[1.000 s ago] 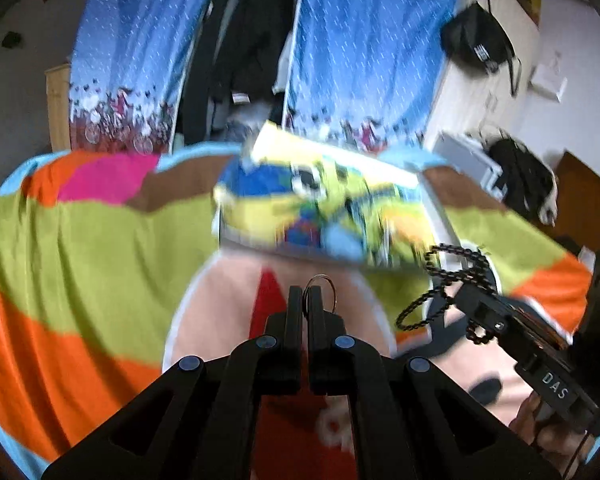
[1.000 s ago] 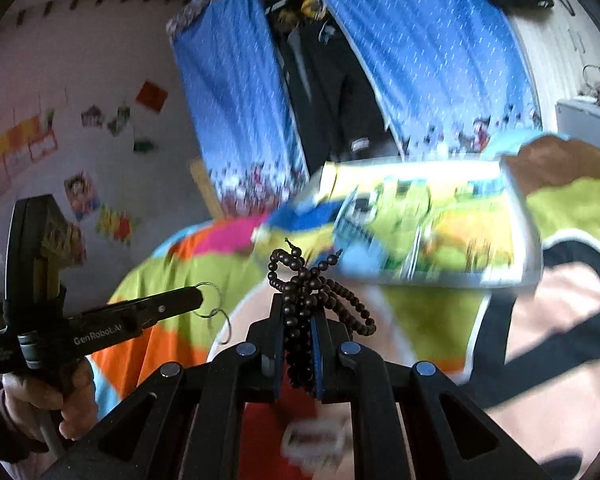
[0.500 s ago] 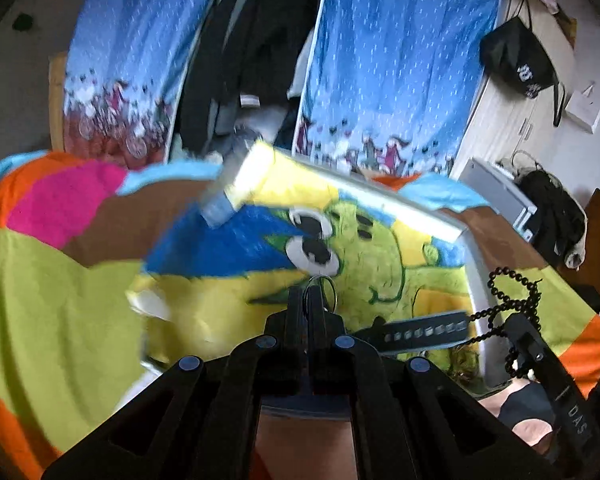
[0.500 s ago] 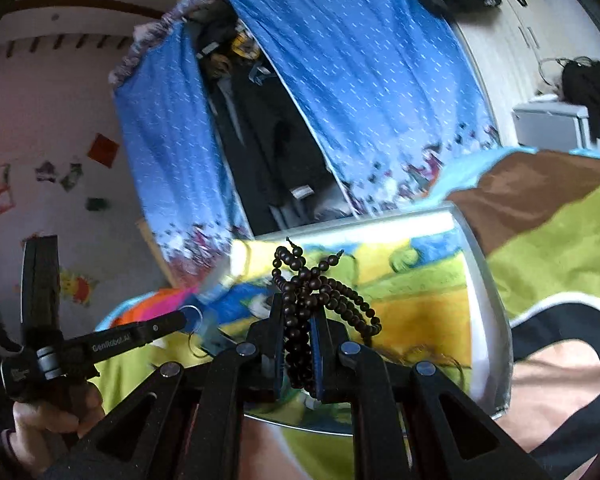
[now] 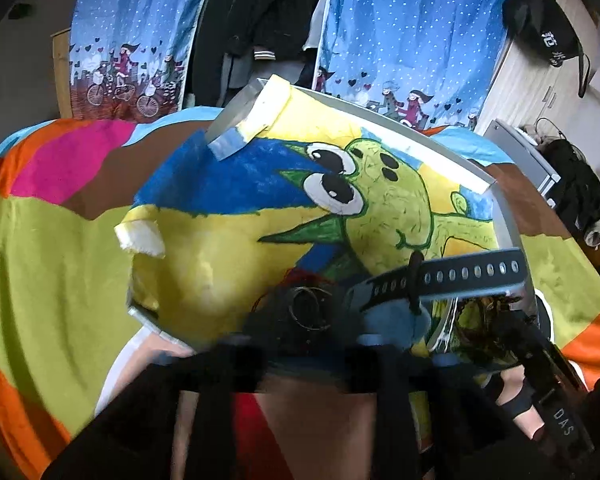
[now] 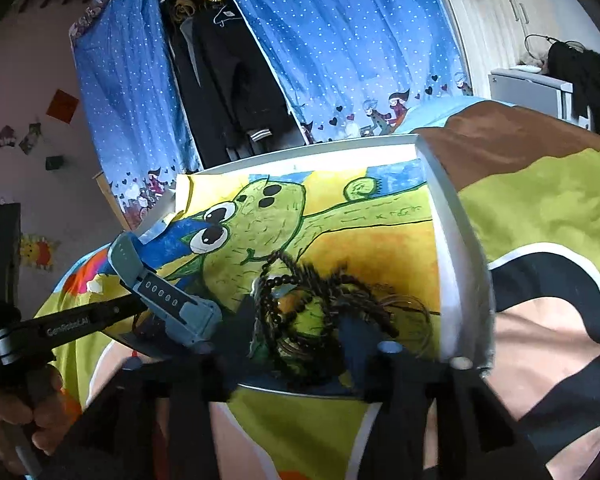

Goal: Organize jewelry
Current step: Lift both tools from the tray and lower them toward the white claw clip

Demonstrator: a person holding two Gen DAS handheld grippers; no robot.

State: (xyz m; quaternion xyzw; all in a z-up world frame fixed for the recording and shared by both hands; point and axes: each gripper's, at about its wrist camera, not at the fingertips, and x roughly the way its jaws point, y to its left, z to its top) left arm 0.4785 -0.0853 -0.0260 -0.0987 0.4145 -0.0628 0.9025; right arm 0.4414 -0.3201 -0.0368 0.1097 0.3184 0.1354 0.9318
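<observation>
Rings (image 5: 308,307), thin and blurred, lie in the tray (image 5: 504,216) on the bed (image 5: 52,248) beside a watch strap (image 5: 452,276), between the spread fingers of the left claw (image 5: 306,354). From the right wrist, the right claw (image 6: 300,350) is spread too, beads (image 6: 300,300) heaped on the tray between its fingers; grip unclear.

Dark bead string (image 6: 300,308) heaped in tray (image 6: 456,240) corner; thin rings (image 5: 306,308), watch (image 5: 440,280) alongside.

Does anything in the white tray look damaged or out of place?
Yes. The cartoon paper lining of the white tray is torn and curled up at its left corners, showing the white backing. The dark bead string lies in a tangled heap.
</observation>
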